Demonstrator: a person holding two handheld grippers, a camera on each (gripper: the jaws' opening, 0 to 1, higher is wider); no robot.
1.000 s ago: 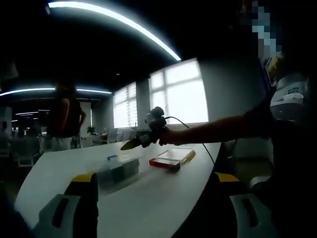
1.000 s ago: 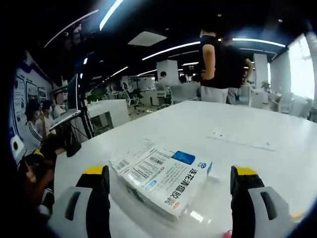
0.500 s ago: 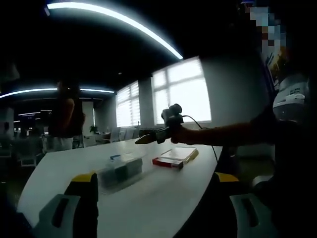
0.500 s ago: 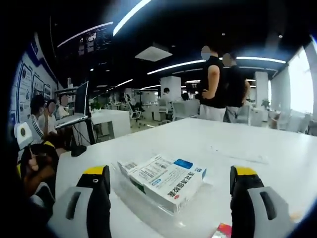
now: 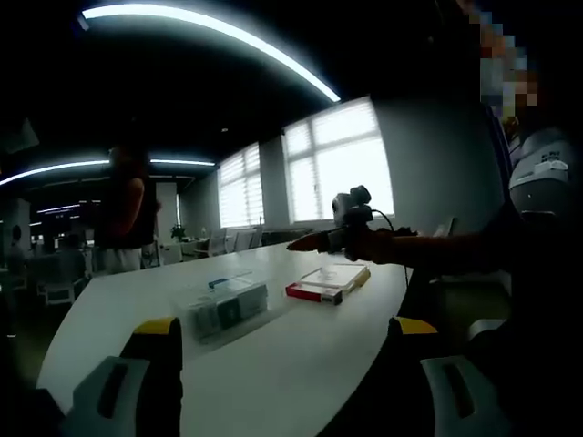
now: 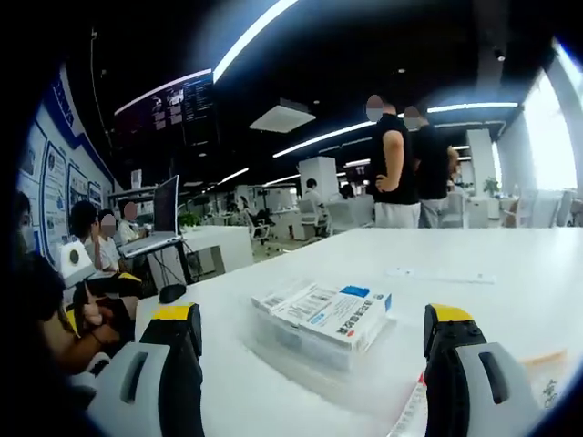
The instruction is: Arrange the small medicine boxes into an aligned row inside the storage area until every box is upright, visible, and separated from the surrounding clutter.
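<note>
Left hand-held gripper point(image 5: 282, 378): released, empty.
Right hand-held gripper point(image 6: 310, 364): released, empty.
Medicine boxes point(image 6: 330, 311): flat in clear tray point(image 6: 273, 341) on tabletop point(image 6: 492, 255).

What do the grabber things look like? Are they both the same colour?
Yes, both match. The left gripper and the right gripper each have two chunky pale grey jaws with an oval slot and a yellow tip over a dark inner face. In the left gripper view, the right gripper also appears with a dark body and a thin cable trailing from it.
</note>
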